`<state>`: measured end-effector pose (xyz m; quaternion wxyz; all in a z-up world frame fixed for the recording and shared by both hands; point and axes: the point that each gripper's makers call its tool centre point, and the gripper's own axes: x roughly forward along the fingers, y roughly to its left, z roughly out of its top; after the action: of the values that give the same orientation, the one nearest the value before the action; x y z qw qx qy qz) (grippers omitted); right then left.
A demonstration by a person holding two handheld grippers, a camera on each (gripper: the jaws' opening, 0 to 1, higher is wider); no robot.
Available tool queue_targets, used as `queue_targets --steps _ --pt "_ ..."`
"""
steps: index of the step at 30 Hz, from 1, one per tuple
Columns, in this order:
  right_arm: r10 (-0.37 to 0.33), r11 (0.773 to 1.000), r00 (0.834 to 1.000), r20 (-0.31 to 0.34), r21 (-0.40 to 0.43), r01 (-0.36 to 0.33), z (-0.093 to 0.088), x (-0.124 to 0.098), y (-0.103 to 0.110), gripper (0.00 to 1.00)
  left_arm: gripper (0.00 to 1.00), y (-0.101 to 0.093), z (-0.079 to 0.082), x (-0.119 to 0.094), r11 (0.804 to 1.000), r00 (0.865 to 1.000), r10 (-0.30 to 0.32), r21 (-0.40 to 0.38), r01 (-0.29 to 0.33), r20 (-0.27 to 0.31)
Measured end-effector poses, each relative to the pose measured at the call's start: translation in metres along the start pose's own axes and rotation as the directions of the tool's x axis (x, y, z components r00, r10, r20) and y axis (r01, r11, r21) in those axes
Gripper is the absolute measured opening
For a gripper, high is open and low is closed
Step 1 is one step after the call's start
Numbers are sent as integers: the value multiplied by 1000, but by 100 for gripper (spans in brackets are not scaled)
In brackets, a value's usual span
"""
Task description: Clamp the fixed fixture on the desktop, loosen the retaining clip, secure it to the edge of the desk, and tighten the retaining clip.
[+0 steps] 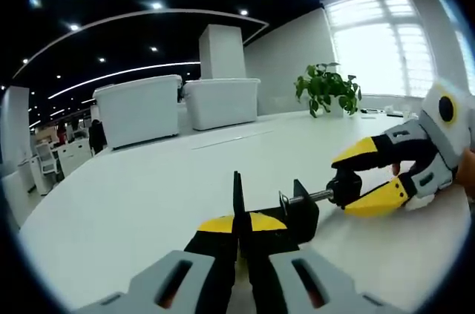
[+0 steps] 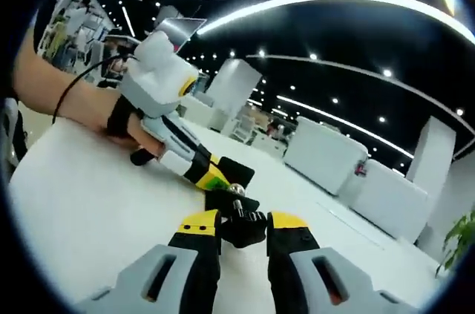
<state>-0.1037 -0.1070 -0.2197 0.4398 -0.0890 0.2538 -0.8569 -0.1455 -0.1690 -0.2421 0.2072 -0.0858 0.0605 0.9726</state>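
Clamp: 1 black metal C-clamp fixture [image 1: 286, 214] sits on the white surface [image 1: 133, 203], its threaded silver screw [image 1: 308, 197] running sideways to a black knob [image 1: 343, 184].
Left tongs: the left tongs [image 1: 239, 226], yellow-tipped with black fingers, are pressed together on the clamp's thin upright black plate; no gap between the tips.
Right tongs: in the left gripper view the right tongs [image 1: 355, 180] come in from the right, yellow pads above and below the knob, closed onto it.
Left gripper view extras: 1 potted green plant [image 1: 326, 87] by a bright window [image 1: 386, 47], 2 white bins [image 1: 178, 106] at the far edge of the surface, 1 white pillar [image 1: 221, 50].
Right gripper view extras: here the right tongs [image 2: 239, 226] rise from the bottom, the black knob [image 2: 241, 226] caught between their yellow tips, the silver screw end [image 2: 237, 189] just beyond it.
Other tongs seen from here: the left tongs [image 2: 215, 177] reach in from the left, a person's hand [image 2: 130, 128] wrapped around the white body, a black cable trailing off behind.
Clamp from here: the clamp body [image 2: 231, 180] lies between both sets of tongs, touching each.
Count: 2 tongs, 1 clamp, 1 screw, 1 knob, 2 bins, 1 plant.
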Motion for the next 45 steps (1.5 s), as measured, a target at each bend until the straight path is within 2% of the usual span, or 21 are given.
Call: queue_targets --steps 4,9,13,14,17,20,22,23,24,29,31,35,37,39,42,43,44,45 --pt "-5 991 1000 26 134 1 5 -5 -5 20 6 -1 0 0 1000 1000 -1 5 1 0" --pt "21 950 999 30 312 -30 4 -8 -10 27 6 -1 -1 -1 1000 1000 2 4 -2 -3" --pt "54 898 998 29 436 -61 1 -7 -13 27 6 -1 -1 -1 1000 1000 2 7 -2 -4" --pt "63 874 998 30 481 -70 1 -7 -14 27 6 -1 -1 0 1000 1000 2 7 -2 -5" --pt "89 826 995 39 556 -96 -3 -7 -13 27 6 -2 -2 1 1000 1000 1 10 -1 -6" --pt "113 815 993 37 569 -114 -5 -7 -10 26 6 -3 -2 1 1000 1000 0 11 0 -7" --pt "136 820 991 14 560 -121 -9 -6 -4 25 6 -3 -2 1 1000 1000 0 11 0 -8" --pt "129 835 992 17 538 -118 -8 -5 -4 25 6 -4 -2 1 1000 1000 0 11 0 -8" --pt "128 828 992 14 549 -114 -9 -6 -4 25 6 -4 -2 1 1000 1000 0 11 0 -9" --pt "114 831 993 3 547 -97 -10 -6 -5 21 6 -5 -3 0 1000 1000 1 9 -1 -11" --pt "106 848 994 6 522 -94 -10 -7 -4 21 6 -4 -3 1 1000 1000 1 5 -1 -13" --pt "76 922 997 -1 381 -70 -9 -6 -2 20 6 -4 -3 0 1000 1000 1 5 -1 -13" --pt "66 936 998 2 346 -63 -7 -7 -1 19 6 -5 -3 0 1000 1000 1 7 -1 -14" --pt "62 964 998 8 258 -62 -4 -8 1 18 6 -5 -3 -1 1000 1000 0 7 0 -14" --pt "45 991 999 7 124 -46 0 -8 4 18 6 -6 -3 -1 1000 1000 -1 8 1 -15" --pt "41 994 999 7 99 -42 1 -8 5 18 6 -6 -3 -1 1000 1000 -1 8 1 -15" --pt "32 999 999 4 28 -32 2 -8 7 18 6 -7 -3 -1 1000 1000 -3 7 3 -16" --pt "30 1000 1000 4 8 -30 3 -8 7 18 6 -7 -3 -1 1000 1000 -2 7 3 -16"
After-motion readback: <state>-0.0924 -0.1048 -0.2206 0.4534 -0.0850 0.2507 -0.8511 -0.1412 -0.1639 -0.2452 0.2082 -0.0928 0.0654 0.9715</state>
